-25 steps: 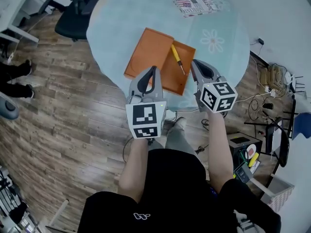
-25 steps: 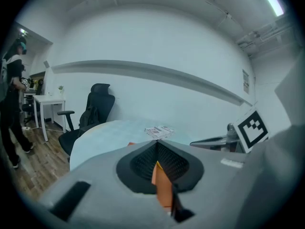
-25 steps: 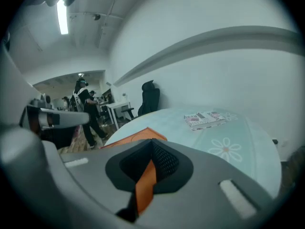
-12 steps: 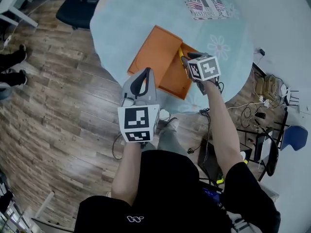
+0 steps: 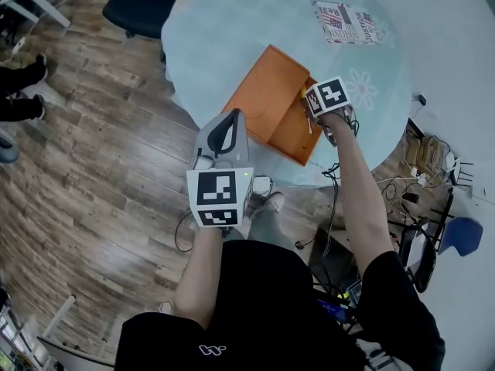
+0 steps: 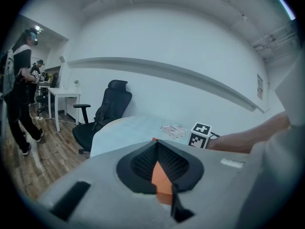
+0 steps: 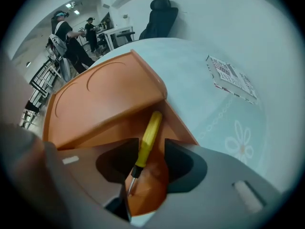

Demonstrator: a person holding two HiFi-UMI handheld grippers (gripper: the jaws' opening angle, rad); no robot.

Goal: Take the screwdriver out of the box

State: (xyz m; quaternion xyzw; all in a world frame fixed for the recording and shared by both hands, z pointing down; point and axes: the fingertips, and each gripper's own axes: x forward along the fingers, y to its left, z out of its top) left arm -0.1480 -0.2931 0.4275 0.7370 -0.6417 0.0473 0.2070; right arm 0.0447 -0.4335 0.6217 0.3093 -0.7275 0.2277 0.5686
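Down at the right gripper (image 7: 146,144) first: opening wide, nose steeply down into the box (image 5: 271,103), with a pad on either side of the screwdriver (image 7: 148,130) and neither pressing on it. No pinch there, just a straddle.

On to the screwdriver: flat on the floor of the orange box's tray, inside the right-hand half. Yellow handle between the pads and running away from the camera towards the far wall of the tray; dark collar and thin metal shaft towards the near edge. Long axis roughly along the tray's length, leaning slightly off it. Nothing else to be seen in that tray.

Beside it, on the left, the box's lid (image 7: 95,99), swung open, hollow side up and bare.

Over to the left gripper (image 5: 230,126): tips pressed together, pinching nothing, only a slice of the orange box showing through the hollow between its pads. Hanging off the table's near edge, over the wooden floor (image 5: 85,153), pointing at the box.

Further out: a round table (image 5: 255,22) in pale blue cloth with a flower print, a printed booklet (image 5: 352,23) well apart from the box on the far side, a black office chair (image 6: 112,104) beyond the table.
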